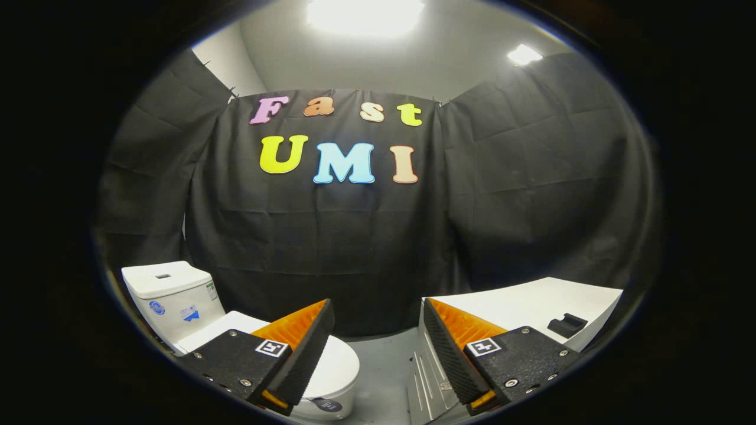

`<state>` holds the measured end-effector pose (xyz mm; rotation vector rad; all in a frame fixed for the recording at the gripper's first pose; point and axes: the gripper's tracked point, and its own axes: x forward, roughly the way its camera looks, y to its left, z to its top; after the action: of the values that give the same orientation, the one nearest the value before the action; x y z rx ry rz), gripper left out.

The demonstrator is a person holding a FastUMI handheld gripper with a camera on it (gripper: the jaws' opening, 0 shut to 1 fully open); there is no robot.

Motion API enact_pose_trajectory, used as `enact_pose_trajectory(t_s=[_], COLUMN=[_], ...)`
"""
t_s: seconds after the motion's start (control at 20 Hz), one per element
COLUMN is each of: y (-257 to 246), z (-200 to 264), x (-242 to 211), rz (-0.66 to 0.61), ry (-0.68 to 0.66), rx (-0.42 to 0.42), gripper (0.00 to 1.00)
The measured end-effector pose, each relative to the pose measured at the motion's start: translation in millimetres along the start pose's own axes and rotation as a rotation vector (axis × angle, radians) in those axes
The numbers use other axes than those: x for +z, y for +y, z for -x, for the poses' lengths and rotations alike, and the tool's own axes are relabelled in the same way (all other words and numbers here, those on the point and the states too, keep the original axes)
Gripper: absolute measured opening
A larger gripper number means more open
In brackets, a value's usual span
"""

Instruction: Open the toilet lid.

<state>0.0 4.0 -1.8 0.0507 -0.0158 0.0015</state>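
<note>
Lower left of the frame, the white toilet [195,319] sits lid [336,363] down, partly behind the wide-apart gripper [378,348]'s left finger.

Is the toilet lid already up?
No, the white lid lies flat over the toilet bowl below the tank, and the open gripper has its fingers apart above it, touching nothing.

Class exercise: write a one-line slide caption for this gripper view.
Open gripper hovers above the floor, closed toilet lid behind one finger, white cabinet behind the other.
</note>
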Motion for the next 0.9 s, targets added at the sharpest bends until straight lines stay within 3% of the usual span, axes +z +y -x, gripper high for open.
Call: enact_pose_trajectory(t_s=[0.45, 0.9], y=[44, 45], z=[-9, -8], x=[-24, -72], rz=[-0.181, -0.488], ry=[0.052, 0.16], rx=[0.095, 0.07], gripper=[0.94, 0.95])
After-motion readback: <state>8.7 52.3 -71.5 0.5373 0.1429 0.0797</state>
